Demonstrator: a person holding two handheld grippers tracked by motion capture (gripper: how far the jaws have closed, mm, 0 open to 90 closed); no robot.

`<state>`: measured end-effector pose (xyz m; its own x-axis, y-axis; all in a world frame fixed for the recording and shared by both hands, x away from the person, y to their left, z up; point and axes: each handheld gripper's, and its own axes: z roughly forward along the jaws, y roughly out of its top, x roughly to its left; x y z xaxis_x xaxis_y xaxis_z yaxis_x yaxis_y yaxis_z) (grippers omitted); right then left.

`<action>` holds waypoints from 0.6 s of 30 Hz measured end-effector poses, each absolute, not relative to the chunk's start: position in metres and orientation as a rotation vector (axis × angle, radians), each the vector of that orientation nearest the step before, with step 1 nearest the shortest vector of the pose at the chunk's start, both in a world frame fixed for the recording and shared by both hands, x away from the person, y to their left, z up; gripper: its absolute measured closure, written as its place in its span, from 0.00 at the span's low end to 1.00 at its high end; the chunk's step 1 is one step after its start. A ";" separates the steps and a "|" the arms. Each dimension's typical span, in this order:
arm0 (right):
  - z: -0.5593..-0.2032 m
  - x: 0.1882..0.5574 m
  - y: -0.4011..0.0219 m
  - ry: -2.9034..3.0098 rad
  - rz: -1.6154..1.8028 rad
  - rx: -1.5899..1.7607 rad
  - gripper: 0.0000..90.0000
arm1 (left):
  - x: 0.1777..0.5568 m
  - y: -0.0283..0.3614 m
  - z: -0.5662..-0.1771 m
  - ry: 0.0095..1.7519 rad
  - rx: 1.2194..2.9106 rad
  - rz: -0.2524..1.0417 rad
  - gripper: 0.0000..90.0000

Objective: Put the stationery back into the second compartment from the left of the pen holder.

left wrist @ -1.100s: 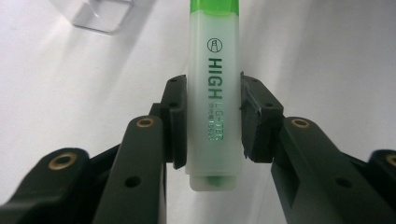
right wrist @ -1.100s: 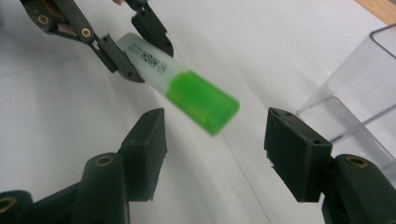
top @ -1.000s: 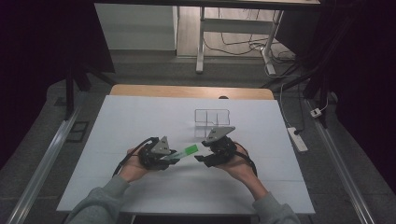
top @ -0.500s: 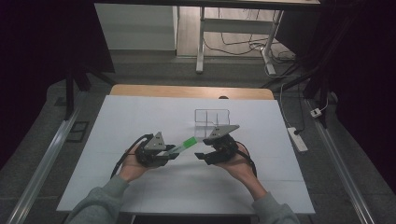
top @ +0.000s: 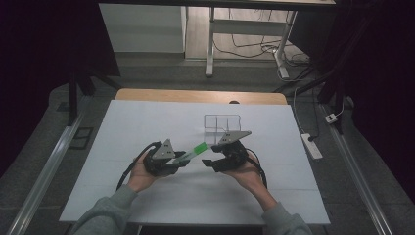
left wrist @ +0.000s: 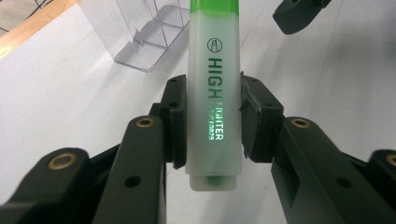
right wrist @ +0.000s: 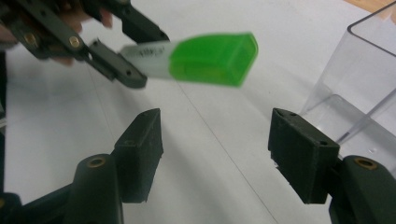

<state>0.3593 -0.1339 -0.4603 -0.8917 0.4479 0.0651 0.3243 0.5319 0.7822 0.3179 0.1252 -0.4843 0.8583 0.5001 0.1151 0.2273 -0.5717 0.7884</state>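
My left gripper (top: 182, 159) is shut on a green highlighter (top: 195, 150) with a frosted white barrel (left wrist: 214, 102) and a green cap (right wrist: 212, 58). It holds the pen off the table, cap end pointing up and right toward the clear plastic organizer (top: 221, 124). My right gripper (top: 208, 163) stands open just right of the pen, jaws wide apart with nothing between them. In the right gripper view the cap hangs above and beyond its fingertips (right wrist: 142, 135). The left gripper (right wrist: 114, 65) shows there at upper left.
The white table (top: 147, 122) has a wooden strip along its far edge (top: 195, 95). The clear organizer (right wrist: 364, 84) with its dividers (left wrist: 140, 32) stands close behind the grippers. A power strip (top: 312, 145) lies off the table's right side.
The left gripper has lifted and pushed the highlighter farther right and away, toward the organizer. The right gripper has let go of it and drawn slightly back toward the person.
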 end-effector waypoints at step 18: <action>-0.465 0.360 -0.131 2.606 1.411 0.741 0.50 | 0.312 0.103 -0.496 0.477 2.217 0.447 0.72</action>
